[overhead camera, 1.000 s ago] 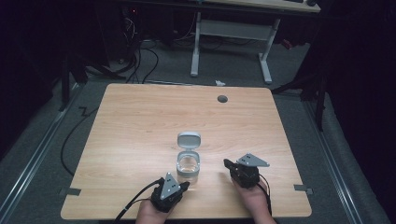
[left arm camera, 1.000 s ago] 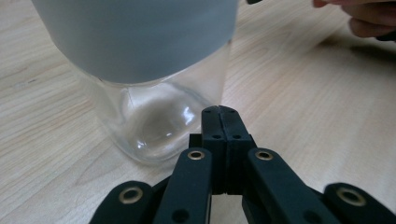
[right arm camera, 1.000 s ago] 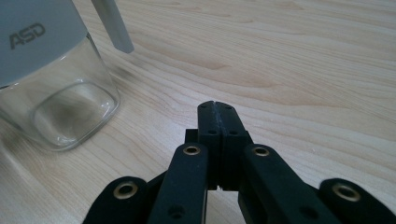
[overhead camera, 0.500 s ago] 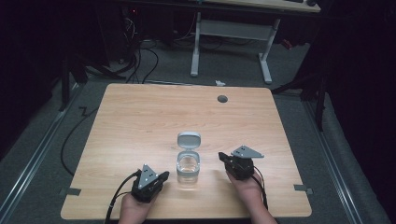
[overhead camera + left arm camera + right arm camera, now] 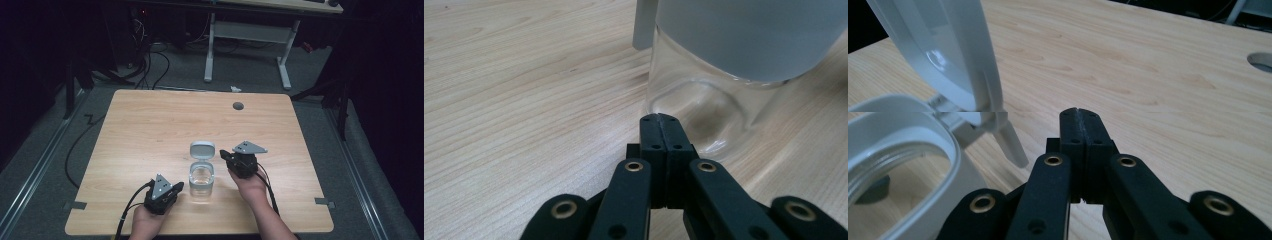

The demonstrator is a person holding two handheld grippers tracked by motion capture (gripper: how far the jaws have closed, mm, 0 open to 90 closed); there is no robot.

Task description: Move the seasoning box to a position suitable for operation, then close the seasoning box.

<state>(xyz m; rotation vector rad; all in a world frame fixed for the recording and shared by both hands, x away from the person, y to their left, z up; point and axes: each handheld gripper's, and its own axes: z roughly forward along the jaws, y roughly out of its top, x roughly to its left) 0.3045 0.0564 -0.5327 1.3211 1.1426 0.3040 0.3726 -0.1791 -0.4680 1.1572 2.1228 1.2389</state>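
1. High view first, working from my left: my left gripper (image 5: 172,189) sits near the front edge of the table (image 5: 150,130), at about 8 o'clock from the glass jar (image 5: 202,179) and just beside it, not gripping it.
2. Left gripper view shows my jaws pressed flat together with nothing between them; the tip points at the jar's clear base (image 5: 704,115), close to the glass, though I cannot tell whether it touches.
3. At the table's middle, toward the front, the jar stands upright with its hinged lid (image 5: 202,150) swung open toward 12 o'clock, so I judge the opening step done. I cannot make out anything inside through the glass.
4. My right gripper (image 5: 227,156) is at about 2 o'clock from the jar, level with the raised lid and just beside it.
5. Right gripper view shows these jaws closed on nothing too, with the lid (image 5: 943,55) tilted up at 10 o'clock and the jar's white rim (image 5: 908,130) low at 8 o'clock.
6. Left to do, as I read it: either load the jar or press the lid back down; neither has begun, since both grippers are empty.
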